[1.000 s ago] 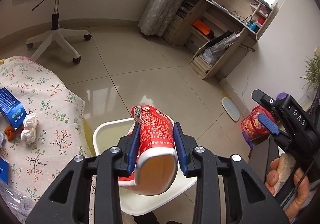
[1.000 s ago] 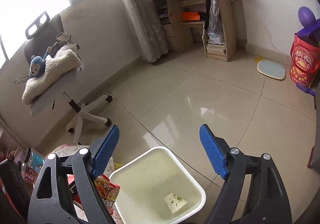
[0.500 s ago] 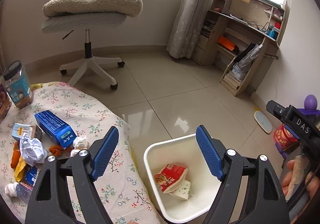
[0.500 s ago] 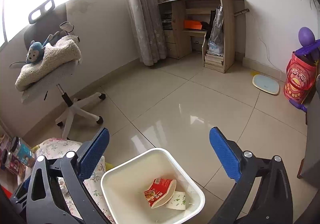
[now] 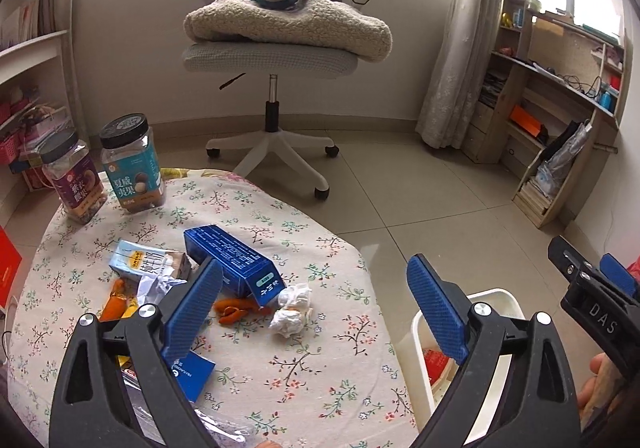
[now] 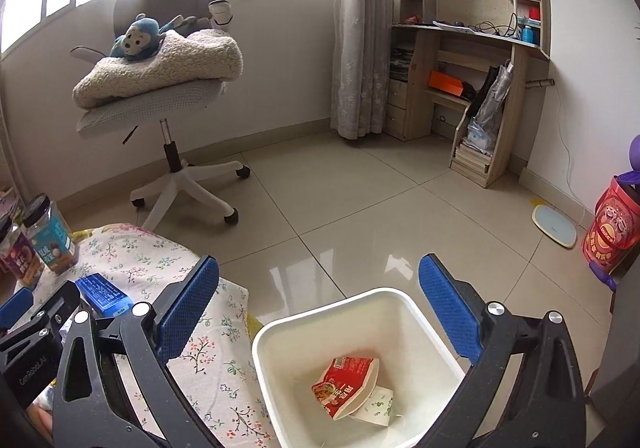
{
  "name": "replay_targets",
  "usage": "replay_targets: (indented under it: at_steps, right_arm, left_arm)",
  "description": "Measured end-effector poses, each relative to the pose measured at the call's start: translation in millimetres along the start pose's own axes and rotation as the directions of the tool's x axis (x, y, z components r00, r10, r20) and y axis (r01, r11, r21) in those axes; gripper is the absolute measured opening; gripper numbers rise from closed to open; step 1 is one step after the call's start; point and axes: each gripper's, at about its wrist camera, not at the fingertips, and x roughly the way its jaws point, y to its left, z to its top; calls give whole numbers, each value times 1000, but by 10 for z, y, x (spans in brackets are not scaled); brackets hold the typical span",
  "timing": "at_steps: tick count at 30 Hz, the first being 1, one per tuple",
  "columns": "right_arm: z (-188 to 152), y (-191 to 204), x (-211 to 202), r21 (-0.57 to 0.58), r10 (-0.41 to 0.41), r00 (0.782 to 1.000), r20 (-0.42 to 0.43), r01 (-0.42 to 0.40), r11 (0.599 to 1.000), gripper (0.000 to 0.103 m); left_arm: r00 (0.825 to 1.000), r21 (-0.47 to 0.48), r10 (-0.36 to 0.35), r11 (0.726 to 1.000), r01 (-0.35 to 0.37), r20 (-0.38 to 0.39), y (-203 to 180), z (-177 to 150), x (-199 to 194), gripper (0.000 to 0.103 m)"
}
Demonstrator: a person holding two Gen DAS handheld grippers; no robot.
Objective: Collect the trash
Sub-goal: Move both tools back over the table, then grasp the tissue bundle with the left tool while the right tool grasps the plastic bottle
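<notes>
My left gripper [image 5: 314, 268] hangs over the floral-cloth table [image 5: 312, 364], its jaws opening with nothing between them. Ahead of it lie a blue box [image 5: 228, 260], crumpled tissues [image 5: 292, 308], orange peel [image 5: 236, 310] and a milk carton [image 5: 140, 262]. My right gripper [image 6: 319, 263] stands open and bare above the white bin [image 6: 280, 332] beside the table. A red snack packet [image 6: 348, 384] rests in the bin on a white paper scrap [image 6: 374, 408].
Two snack jars [image 5: 134, 163] stand at the table's far left. Beyond the table is a swivel chair [image 5: 276, 59] with a blanket and a toy monkey. A wooden desk [image 5: 560, 107], a floor scale [image 6: 554, 226] and a red bucket [image 6: 612, 224] line the right wall.
My left gripper opened and let the red packet fall into the bin, then swung left to the table. My right gripper opened wider and rolled upright over the bin.
</notes>
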Motion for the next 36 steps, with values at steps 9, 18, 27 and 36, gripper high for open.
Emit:
replay_targets:
  at_steps: [9,18,27,36]
  right_arm:
    - [-88,641,-9,-88,70,998,-5,-70,994,96]
    - [-267,1283,-57,-196,162,986,-40,-167,966,96]
    - [-455,1775,-99,-332,233,967,-105,-255,908,96]
    - [-701,2175,-98,-501,305,924,-229,-380,777,96]
  left_arm:
    - [993,-47,113,992,-115,-37,597,-13,-31,91]
    - [972,-57,219,973,-224,-88,1175,-98,-121,91]
    - [932,-20,295,952,-305,-211,1831,-295,-101,91]
    - [829,222,323,944,-245,-456,2306,-676,89,91]
